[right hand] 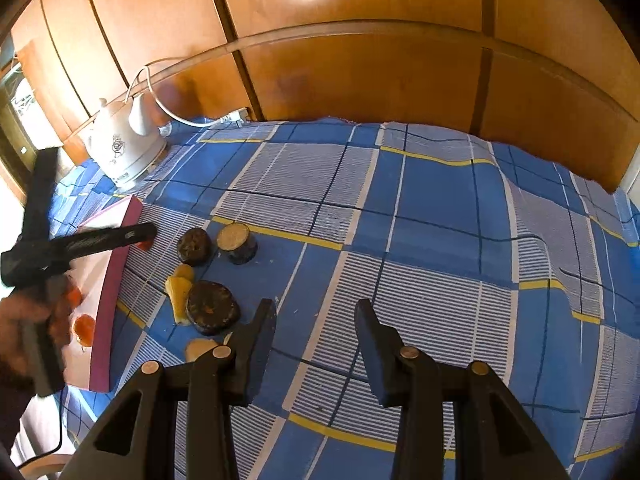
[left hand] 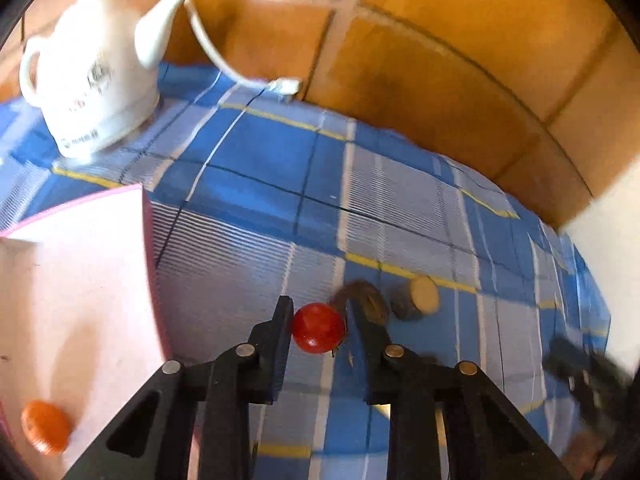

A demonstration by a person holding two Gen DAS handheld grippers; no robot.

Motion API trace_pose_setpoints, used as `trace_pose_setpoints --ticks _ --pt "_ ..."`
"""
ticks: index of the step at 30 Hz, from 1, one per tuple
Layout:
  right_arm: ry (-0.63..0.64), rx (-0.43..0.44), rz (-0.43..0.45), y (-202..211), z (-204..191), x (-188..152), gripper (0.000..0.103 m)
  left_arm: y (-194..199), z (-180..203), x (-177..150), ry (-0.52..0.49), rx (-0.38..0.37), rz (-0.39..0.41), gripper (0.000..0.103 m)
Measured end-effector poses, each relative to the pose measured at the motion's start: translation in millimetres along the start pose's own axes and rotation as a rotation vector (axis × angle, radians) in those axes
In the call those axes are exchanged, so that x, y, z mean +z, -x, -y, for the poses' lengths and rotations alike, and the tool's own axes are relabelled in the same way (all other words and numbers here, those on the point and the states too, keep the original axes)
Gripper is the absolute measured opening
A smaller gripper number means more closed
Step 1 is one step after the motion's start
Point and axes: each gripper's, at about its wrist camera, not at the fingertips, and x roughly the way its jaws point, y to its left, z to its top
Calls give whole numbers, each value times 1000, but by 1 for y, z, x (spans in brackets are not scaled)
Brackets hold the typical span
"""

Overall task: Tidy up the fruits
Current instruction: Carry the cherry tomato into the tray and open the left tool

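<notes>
My left gripper (left hand: pixel 319 312) is shut on a red cherry tomato (left hand: pixel 319 328) and holds it above the blue checked cloth, just right of the pink tray (left hand: pixel 80 280). An orange fruit (left hand: pixel 45 426) lies in the tray. The left gripper also shows in the right wrist view (right hand: pixel 142 240), over the tray's edge (right hand: pixel 116 280), where two orange fruits (right hand: pixel 84 328) lie. My right gripper (right hand: pixel 316 308) is open and empty above the cloth. Dark round pieces (right hand: pixel 212 308) and yellow pieces (right hand: pixel 178 292) lie on the cloth to its left.
A white electric kettle (left hand: pixel 90 80) with its cord stands at the back left on the cloth, also in the right wrist view (right hand: pixel 126 148). A wooden panelled wall (right hand: pixel 360 72) runs behind the table. Two dark cut pieces (left hand: pixel 416 298) lie beyond the tomato.
</notes>
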Motion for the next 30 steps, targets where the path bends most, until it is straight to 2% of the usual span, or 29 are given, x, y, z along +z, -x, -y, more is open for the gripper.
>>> trace_pose_setpoints --ticks 5,11,14,18,22,28,30 --pt "-18 16 -23 -4 2 -3 41 29 30 -53 -178 6 31 27" --pt "-7 50 -39 -7 -2 -5 41 32 66 -118 -326 -10 45 27" --pt "14 71 -46 -9 -6 -7 41 27 78 -142 -382 9 38 27" --pt "53 91 -61 -12 -15 -9 41 17 76 -157 -361 1 10 28" --pt "103 170 -94 -18 -28 -12 41 13 73 -158 -334 -8 -2 27" --pt "223 255 -131 -21 -58 -23 41 14 71 -161 -316 -17 13 27" --pt "247 254 -149 -24 -65 -27 41 14 70 -161 -311 -19 16 27"
